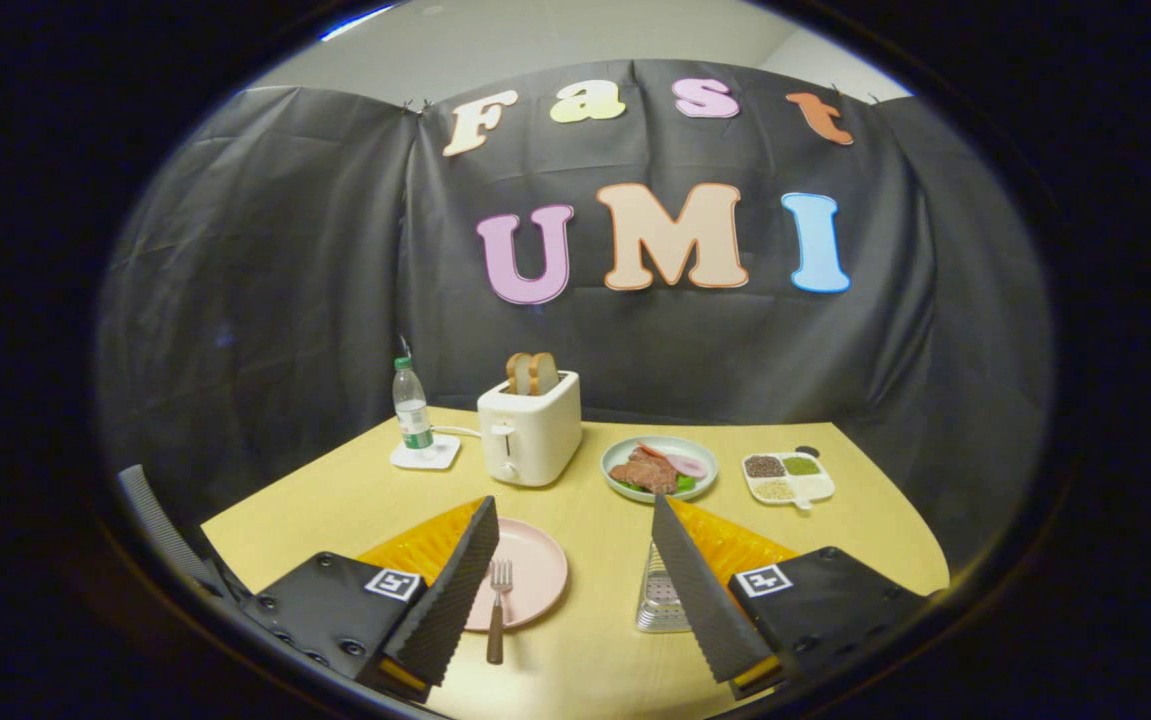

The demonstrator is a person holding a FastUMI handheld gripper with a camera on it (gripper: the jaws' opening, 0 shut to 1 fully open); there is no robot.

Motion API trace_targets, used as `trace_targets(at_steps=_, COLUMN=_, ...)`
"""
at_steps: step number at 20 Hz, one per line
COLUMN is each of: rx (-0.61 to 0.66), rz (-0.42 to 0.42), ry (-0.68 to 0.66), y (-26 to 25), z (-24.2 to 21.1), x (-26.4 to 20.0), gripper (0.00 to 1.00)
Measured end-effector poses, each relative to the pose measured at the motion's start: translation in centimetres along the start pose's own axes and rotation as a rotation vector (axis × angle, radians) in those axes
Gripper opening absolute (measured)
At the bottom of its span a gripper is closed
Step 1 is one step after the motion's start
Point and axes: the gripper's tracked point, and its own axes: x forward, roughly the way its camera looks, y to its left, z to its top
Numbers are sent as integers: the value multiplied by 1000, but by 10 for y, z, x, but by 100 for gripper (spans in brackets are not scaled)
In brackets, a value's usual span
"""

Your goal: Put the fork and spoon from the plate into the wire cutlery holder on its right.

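Ridged black fingers (455, 590) of the gripper (575, 590) stand wide apart, holding nothing. Between them a fork (498, 608) lies with its tines on the pink plate (540, 570), handle hanging off the near rim; the spoon I cannot make out. Beside the right finger stands the wire cutlery holder (660, 605), seemingly empty, so the task looks barely begun. Square coded markers sit on both finger mounts; the water bottle (412, 405) label is too small to read.

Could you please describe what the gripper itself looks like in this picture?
The gripper has two long, wedge-shaped fingers faced with dark ribbed padding. Behind them sit black blocks with screw holes, each carrying a small square black-and-white marker, and orange parts show behind the fingers and at their bases.
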Motion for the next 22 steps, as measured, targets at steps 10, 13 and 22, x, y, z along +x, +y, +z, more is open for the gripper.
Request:
trace_targets(at_steps=10, rx=-40, rz=35, ry=112, y=3, z=-56, x=-6, gripper=98)
trace_targets(at_steps=13, rx=-39, rz=79, ry=171, y=13, z=-83, x=-6, gripper=98)
trace_targets(at_steps=22, rx=-77, rz=211, ry=324, y=42, z=-156, x=2, gripper=98)
